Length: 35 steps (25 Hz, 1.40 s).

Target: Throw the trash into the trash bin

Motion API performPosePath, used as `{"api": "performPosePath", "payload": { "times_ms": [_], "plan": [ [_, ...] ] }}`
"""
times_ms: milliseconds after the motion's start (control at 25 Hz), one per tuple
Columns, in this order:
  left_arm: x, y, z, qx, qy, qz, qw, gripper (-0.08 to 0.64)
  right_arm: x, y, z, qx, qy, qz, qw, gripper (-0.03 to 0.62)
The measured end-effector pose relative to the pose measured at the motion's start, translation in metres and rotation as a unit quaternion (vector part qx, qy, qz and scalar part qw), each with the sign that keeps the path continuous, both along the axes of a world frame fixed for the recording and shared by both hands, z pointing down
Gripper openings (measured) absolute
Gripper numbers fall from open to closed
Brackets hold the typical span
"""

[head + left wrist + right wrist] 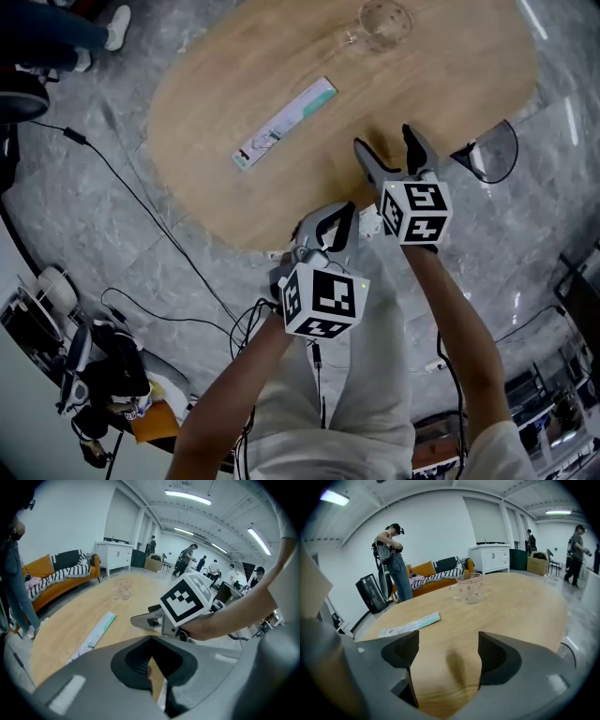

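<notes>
Trash wrapper (284,123) is lying flat on the wooden table (450,84), well ahead of both grippers; long thin strip, white with one green end; its long axis is running diagonally, green end pointing toward the glass cup (380,23); right gripper (385,141) is hovering over the table, jaws spread, empty; left gripper (328,220) is sitting at the near edge, jaws pinched together on nothing.

I count two claws in the head view: the left claw (330,225) low centre and the right claw (386,141) just above it. One bench (441,84) carries one packet (284,123) centre-left and one glass (382,22) at top.
</notes>
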<state>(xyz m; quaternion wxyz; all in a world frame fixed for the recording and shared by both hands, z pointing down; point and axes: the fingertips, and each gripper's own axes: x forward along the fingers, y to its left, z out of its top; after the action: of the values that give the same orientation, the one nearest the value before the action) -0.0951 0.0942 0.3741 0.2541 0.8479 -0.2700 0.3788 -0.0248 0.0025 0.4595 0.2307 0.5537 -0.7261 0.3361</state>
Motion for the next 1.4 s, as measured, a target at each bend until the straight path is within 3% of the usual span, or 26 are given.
{"api": "performPosePath", "payload": {
  "times_ms": [160, 400, 840, 1000, 1200, 1240, 1400],
  "plan": [
    [-0.048, 0.000, 0.002, -0.003, -0.011, -0.026, 0.9996, 0.000, -0.039, -0.009, 0.005, -0.014, -0.025, -0.008, 1.000, 0.416],
    [-0.099, -0.005, 0.005, -0.003, -0.017, -0.076, 0.9970, 0.000, -0.064, -0.042, 0.012, -0.025, -0.030, -0.032, 0.999, 0.417],
    [-0.115, -0.006, 0.004, -0.010, 0.001, -0.096, 0.9953, 0.000, -0.101, -0.075, 0.032, -0.065, -0.013, -0.111, 0.992, 0.480],
    [-0.121, -0.010, 0.005, -0.011, 0.003, -0.102, 0.9947, 0.000, -0.107, -0.079, 0.038, -0.082, 0.014, -0.130, 0.988, 0.495],
    [-0.122, -0.013, 0.002, -0.010, 0.001, -0.104, 0.9945, 0.000, -0.097, -0.077, 0.033, -0.074, 0.040, -0.117, 0.989, 0.243],
    [-0.125, -0.014, 0.002, -0.009, 0.001, -0.105, 0.9945, 0.000, -0.097, -0.076, 0.031, -0.070, 0.039, -0.107, 0.991, 0.161],
    [-0.125, -0.013, 0.002, -0.009, -0.001, -0.104, 0.9945, 0.000, -0.089, -0.069, 0.026, -0.063, 0.031, -0.083, 0.994, 0.109]
  ]
}}
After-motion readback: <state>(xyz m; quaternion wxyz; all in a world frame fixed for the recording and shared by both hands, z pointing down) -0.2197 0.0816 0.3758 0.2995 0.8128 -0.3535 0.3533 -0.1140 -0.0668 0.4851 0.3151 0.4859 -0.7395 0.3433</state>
